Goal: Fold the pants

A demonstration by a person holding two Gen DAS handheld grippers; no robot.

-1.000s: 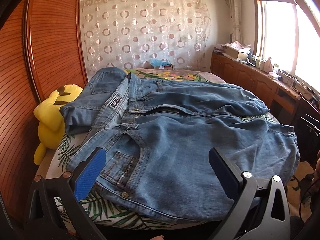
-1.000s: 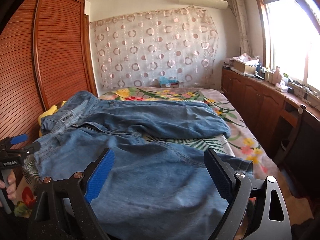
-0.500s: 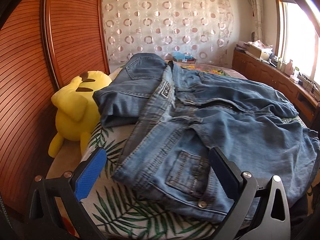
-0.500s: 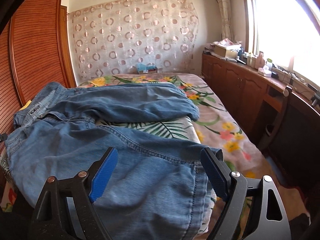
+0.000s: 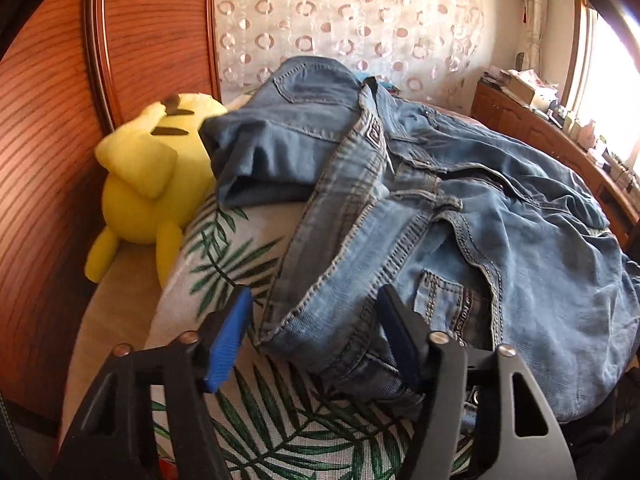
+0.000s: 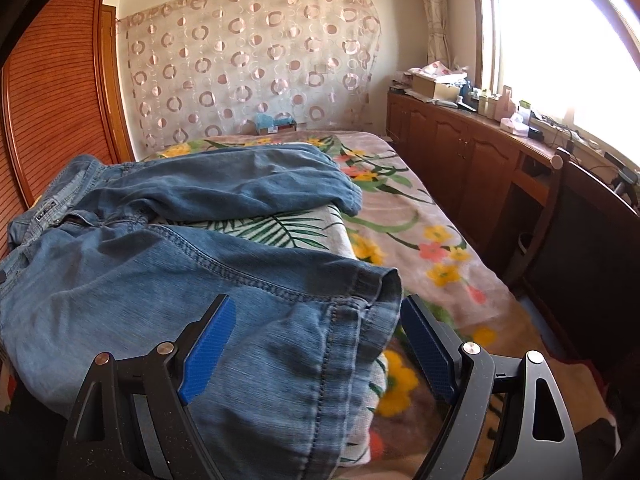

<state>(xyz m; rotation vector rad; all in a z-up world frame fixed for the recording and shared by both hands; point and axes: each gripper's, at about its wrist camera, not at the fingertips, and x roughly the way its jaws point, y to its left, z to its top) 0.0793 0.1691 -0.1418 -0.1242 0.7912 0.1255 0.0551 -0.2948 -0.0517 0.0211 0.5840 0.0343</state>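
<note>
Jeans (image 5: 460,216): blue denim, spread unfolded across the near end of the bed (image 6: 400,208), waistband toward the bed's left edge, legs running to the right. One leg lies along the near edge; its hem (image 6: 360,320) hangs over the near edge beside the leaf-print cover's right end. The other leg lies farther back, its hem resting at the cover's right edge. A further fold of denim is heaped at the left, against the toy.

Left gripper (image 5: 314,334): jaws parted, blue pad (image 5: 228,340) on the left finger, dark pad on the right. The waistband corner lies between the fingers; the right finger touches or overlaps the denim, the left finger stands apart from it over the cover. No clamp on the cloth.

Right gripper (image 6: 316,336): jaws wide apart, straddling the near leg's hem. Cloth lies between the pads without being pinched.

Cover (image 5: 224,248): white with green leaves, under the jeans, over a floral blanket (image 6: 436,264).

Toy (image 5: 148,184): yellow plush, at the bed's left edge, against the wooden wardrobe (image 5: 52,120), touching the heaped denim.

Curtain (image 6: 248,64): sheer, ring pattern, behind the bed's far end.

Cabinets (image 6: 460,152): brown wood, along the right wall under the window, top cluttered with boxes and bottles.
</note>
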